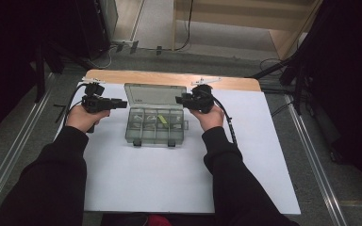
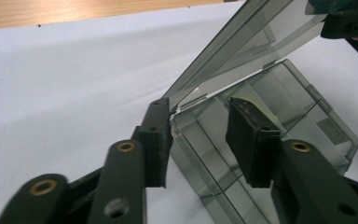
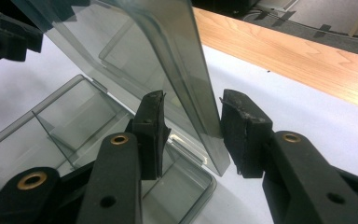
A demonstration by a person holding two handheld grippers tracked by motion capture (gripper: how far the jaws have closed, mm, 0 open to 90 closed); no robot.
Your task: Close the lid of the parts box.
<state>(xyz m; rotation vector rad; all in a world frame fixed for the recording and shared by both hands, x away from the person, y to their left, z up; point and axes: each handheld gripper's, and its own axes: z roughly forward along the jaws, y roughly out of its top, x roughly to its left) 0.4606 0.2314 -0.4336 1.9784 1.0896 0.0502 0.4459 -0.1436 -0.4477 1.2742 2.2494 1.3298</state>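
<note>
A smoky clear compartment box [image 1: 154,126] sits mid-table with its lid [image 1: 154,95] standing up at the back. My left gripper [image 1: 122,103] is at the box's left back corner. In the left gripper view it [image 2: 200,112] is open, one jaw outside the box wall [image 2: 200,144] near the hinge, the other inside a compartment. My right gripper [image 1: 179,99] is at the lid's right edge. In the right gripper view it [image 3: 191,100] is open with the lid's edge [image 3: 200,93] between the jaws, close to the right pad [image 3: 242,135].
A small yellow-green piece [image 1: 162,120] and a few pale bits lie in the box's compartments. The box rests on a white sheet [image 1: 264,155] over a wooden table [image 1: 169,77]. Black curtains, floor rails and cables surround the table.
</note>
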